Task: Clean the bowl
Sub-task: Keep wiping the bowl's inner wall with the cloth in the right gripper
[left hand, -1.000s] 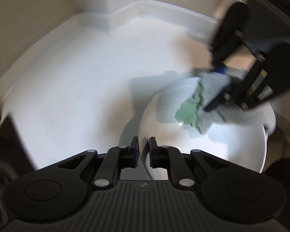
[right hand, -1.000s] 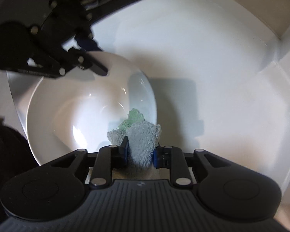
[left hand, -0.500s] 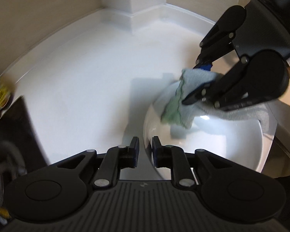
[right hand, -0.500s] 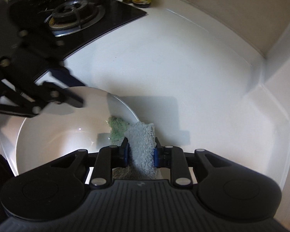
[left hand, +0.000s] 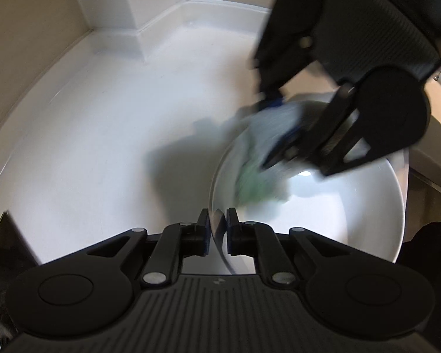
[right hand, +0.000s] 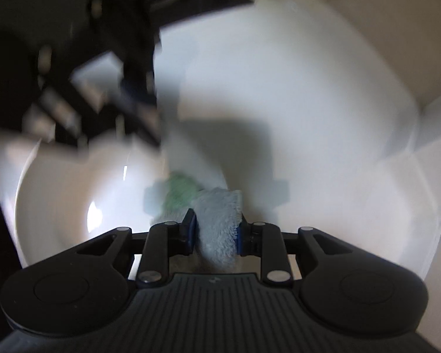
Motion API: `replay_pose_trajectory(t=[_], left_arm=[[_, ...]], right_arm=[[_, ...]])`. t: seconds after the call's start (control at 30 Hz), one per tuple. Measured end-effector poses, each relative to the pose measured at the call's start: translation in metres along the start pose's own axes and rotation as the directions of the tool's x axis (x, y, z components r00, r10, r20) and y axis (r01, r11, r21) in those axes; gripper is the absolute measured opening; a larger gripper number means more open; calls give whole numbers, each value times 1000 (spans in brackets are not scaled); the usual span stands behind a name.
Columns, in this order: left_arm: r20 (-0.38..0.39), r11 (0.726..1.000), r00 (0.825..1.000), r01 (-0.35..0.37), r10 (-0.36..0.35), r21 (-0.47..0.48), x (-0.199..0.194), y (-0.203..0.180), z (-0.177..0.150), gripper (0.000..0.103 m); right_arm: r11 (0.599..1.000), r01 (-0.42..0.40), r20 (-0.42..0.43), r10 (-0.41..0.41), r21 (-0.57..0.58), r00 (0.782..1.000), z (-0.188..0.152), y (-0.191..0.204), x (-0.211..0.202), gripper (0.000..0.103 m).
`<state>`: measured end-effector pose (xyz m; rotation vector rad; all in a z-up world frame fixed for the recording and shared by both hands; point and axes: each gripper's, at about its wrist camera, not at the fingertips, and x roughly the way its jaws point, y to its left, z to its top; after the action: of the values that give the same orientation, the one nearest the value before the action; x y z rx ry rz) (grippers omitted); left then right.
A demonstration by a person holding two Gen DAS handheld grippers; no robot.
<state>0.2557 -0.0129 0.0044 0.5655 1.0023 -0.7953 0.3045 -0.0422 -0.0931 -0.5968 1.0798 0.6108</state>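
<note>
While one round, glossy white bowl sits near the front edge of the smooth white countertop, the left gripper has its jaws closing on the bowl's thin rim. One fluffy grey-and-green cloth fills the right gripper, whose jaws are opening around it, the green end down inside the bowl. Both grippers are matte black with blue pads.

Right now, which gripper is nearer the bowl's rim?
Left. The left gripper straddles the bowl rim, jaws closing on it. The right gripper hangs over the bowl's inside with the cloth between its jaws, which are opening.
</note>
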Motion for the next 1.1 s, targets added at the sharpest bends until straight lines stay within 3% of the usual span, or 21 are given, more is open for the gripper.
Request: replay_pose_trajectory(t=[0.07,0.13,0.3,0.4,0.6,0.77,0.83,0.9,1.0,1.1], left_arm=[[9,998,1000,-11,12,-69,-3,2,-4,10],[13,985,998,-54,57,-166,-9,0,-13,22],[50,959,991,-110,128,-262,-26,-18,-32,21],[56,951,994,-76,97,-298,-24,-17,-32,11],[71,992,996,-40,49,-117,-18,-8,-14,8],[42,998,998,-49,47,37,7,-12,2,9],[38,999,998,-51,51,8,14,-5,7,11],[31,993,997,-73,77,-95,14,5,2,15],[1,965,993,-114,118,-238,8,13,-17,19],[-8,951,992,-124,127,-284,10,8,-33,19]], right_arm=[[1000,-11,27,11,17,1000,0,-3,-1,23],[998,-17,39,14,56,999,-5,-7,-3,22],[983,-6,73,-8,184,997,-12,-9,1,21],[978,-8,79,-9,210,997,-16,-6,1,20],[992,-90,-34,93,90,995,-29,-7,-5,18],[1000,-10,-13,10,-19,1000,-3,-5,4,20],[999,7,33,-5,-46,999,9,0,7,23],[999,5,55,-3,-37,998,14,-1,8,23],[997,-31,81,25,67,996,6,-13,4,18],[993,-24,87,13,118,996,-8,-15,-2,16]])
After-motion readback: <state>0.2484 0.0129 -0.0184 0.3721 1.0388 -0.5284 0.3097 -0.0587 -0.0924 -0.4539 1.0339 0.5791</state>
